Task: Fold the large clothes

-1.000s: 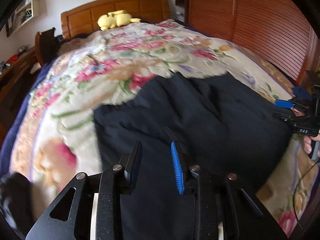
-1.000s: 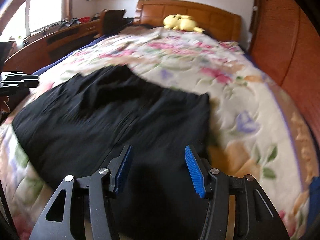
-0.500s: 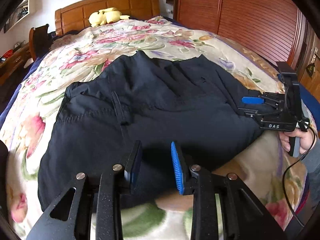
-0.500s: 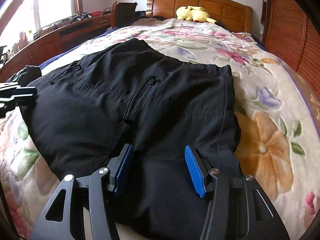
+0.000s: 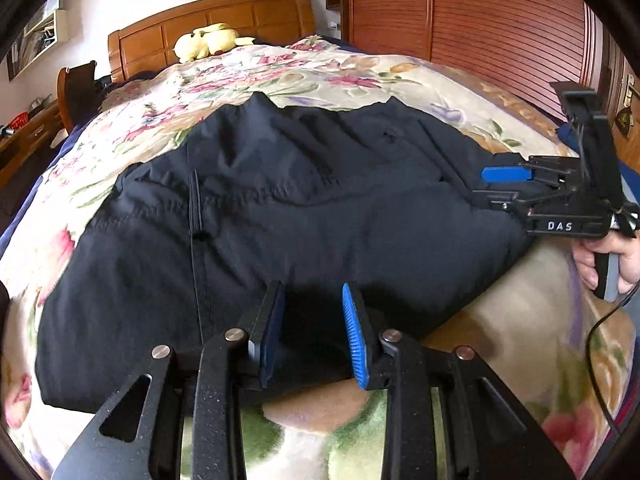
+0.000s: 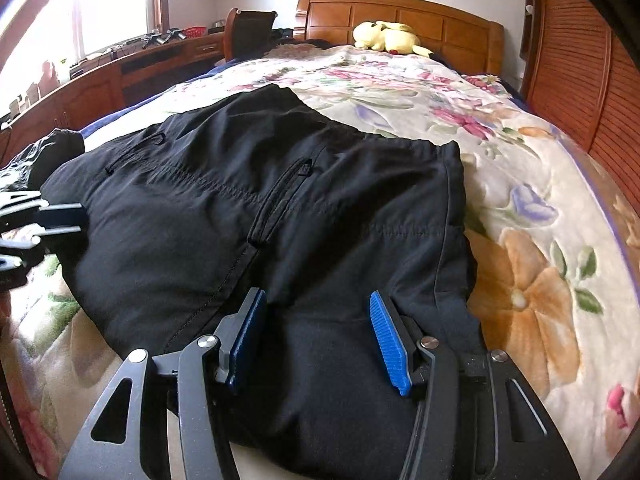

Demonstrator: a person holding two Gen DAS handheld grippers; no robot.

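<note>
A large black garment (image 5: 304, 208) with zip pockets lies spread flat on the floral bedspread (image 5: 280, 76). My left gripper (image 5: 311, 292) hovers low over its near hem, open, with dark cloth under the gap and nothing pinched. In the right wrist view the same garment (image 6: 256, 208) fills the middle. My right gripper (image 6: 316, 300) stands open wider over its near right corner, pads apart above the fabric. The right gripper (image 5: 486, 184) also shows at the garment's right edge in the left wrist view, held by a hand (image 5: 600, 256). The left gripper (image 6: 76, 218) shows at the garment's left edge.
A yellow plush toy (image 5: 208, 42) lies by the wooden headboard (image 5: 240, 12). A slatted wooden wardrobe (image 5: 480, 20) runs along the bed's right side. A desk (image 6: 120, 68) and chair (image 6: 248, 28) stand to the left. Another dark cloth (image 6: 52, 148) lies at the bed's left edge.
The left gripper has drawn back to the garment's near hem and come lower. The right gripper has sunk a little. The garment, blurred a second ago, now lies still and flat.
</note>
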